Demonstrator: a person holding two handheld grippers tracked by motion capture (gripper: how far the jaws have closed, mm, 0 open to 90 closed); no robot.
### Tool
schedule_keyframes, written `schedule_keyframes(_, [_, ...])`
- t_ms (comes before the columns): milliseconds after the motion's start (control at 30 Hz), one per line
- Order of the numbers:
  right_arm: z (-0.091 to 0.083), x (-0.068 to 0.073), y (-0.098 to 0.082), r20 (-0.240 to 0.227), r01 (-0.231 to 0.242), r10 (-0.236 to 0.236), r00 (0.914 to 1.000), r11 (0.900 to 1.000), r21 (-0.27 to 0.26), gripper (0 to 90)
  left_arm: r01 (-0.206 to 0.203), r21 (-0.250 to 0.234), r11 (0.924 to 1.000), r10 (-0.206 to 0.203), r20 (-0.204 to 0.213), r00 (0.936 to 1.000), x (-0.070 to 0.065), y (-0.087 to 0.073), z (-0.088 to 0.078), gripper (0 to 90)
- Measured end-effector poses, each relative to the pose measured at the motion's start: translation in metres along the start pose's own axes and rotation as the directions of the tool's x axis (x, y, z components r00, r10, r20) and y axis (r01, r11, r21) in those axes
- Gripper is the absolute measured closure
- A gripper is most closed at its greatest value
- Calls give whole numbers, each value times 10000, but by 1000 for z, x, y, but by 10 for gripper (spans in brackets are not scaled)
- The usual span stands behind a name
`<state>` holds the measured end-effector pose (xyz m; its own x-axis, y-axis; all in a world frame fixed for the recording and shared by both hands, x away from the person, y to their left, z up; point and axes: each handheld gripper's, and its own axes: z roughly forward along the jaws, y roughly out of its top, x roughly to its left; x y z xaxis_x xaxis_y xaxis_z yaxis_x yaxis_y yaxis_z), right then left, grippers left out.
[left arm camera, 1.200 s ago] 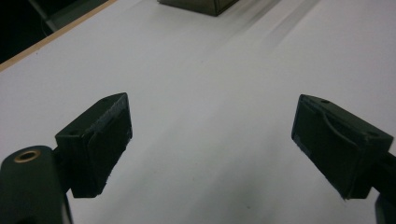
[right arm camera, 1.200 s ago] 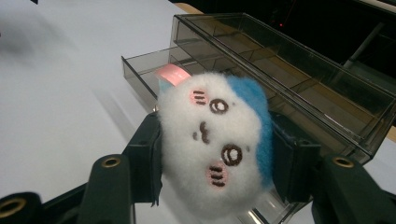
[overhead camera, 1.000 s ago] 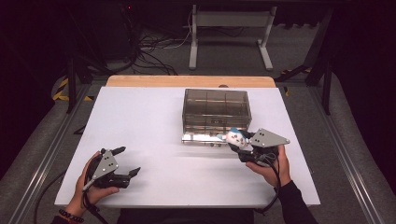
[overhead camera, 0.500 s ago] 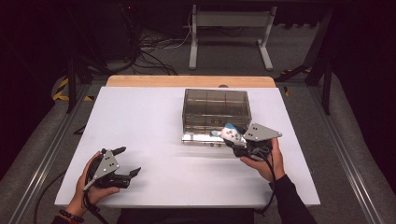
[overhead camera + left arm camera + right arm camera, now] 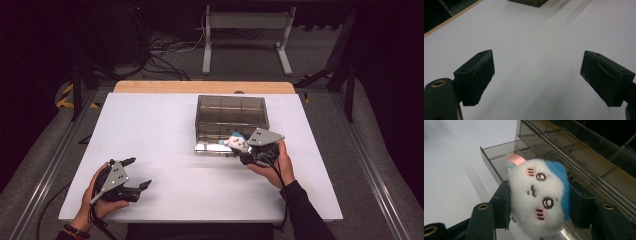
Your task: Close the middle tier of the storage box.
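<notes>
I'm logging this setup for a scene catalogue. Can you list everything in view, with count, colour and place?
plush toy: one, white with a blue patch and an embroidered face, clamped between the right claw's jaws at the drawer's front.
pink tag: one, pink, on the plush toy's top.
drawer box: one, smoky clear plastic, divided into compartments, on the table's far middle, with a drawer pulled out toward the person.
table: one, white top with a wooden far edge.
cables: several, dark, on the floor beyond the table.
metal stand: one, grey, behind the table.
left claw: one, black, jaws wide apart over bare table.
right claw: one, black, shut on the plush toy.
</notes>
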<state>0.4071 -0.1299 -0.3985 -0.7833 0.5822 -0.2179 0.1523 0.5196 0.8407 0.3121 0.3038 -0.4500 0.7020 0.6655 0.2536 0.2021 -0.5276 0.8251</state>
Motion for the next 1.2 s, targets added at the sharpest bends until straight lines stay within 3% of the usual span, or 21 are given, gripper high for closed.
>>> schedule_keyframes(467, [22,0,0,-126,-21,26,9999,9992,411,432,-71,41,10000,71,35,10000,-1,1,2,133])
schedule_keyframes(1200, [30,-3,1,36,-268,267,9996,9988,402,365,-110,52,9999,110,1,9999,-1,1,2,134])
